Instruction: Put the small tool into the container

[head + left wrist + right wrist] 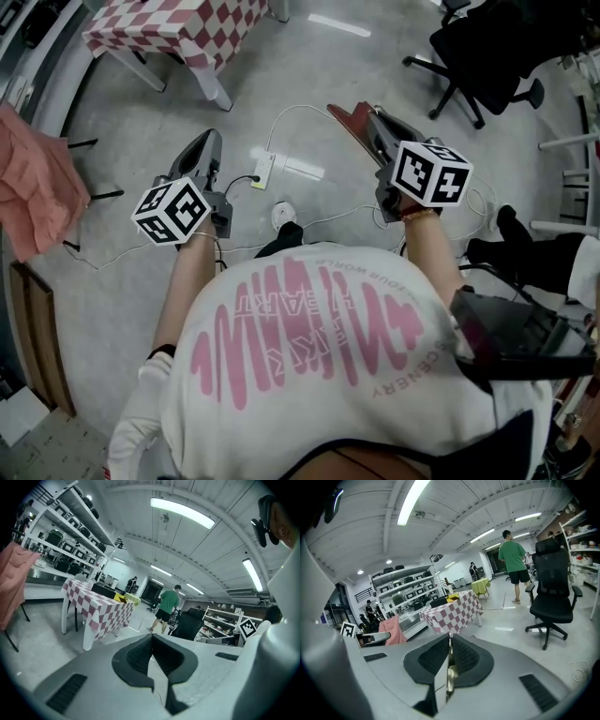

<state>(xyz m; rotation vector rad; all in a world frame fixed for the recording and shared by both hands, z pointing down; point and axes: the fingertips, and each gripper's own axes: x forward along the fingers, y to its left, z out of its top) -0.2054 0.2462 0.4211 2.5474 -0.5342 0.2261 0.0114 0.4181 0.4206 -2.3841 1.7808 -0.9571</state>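
**A:** What has the right gripper (pixel 450 641) got?

**B:** Its jaws pinch a thin thing with a brassy glint (pixel 451 673), most likely the tool. The left gripper (pixel 152 639) has its jaws pressed together on nothing.

**A:** And the container?

**B:** I can't pick it out. Something yellow (pixel 452 597) sits on the checked table (pixel 457 616) ahead, too small to tell.

**A:** How to carry well?

**B:** Hold the pinch firm and step clear of the power strip (pixel 264 171) on the floor.

**A:** Do the views differ?

**B:** Only the head view shows that strip. Only the gripper views show what is on the table, and beyond it the chair (pixel 553 592) and a person in green (pixel 513 555).
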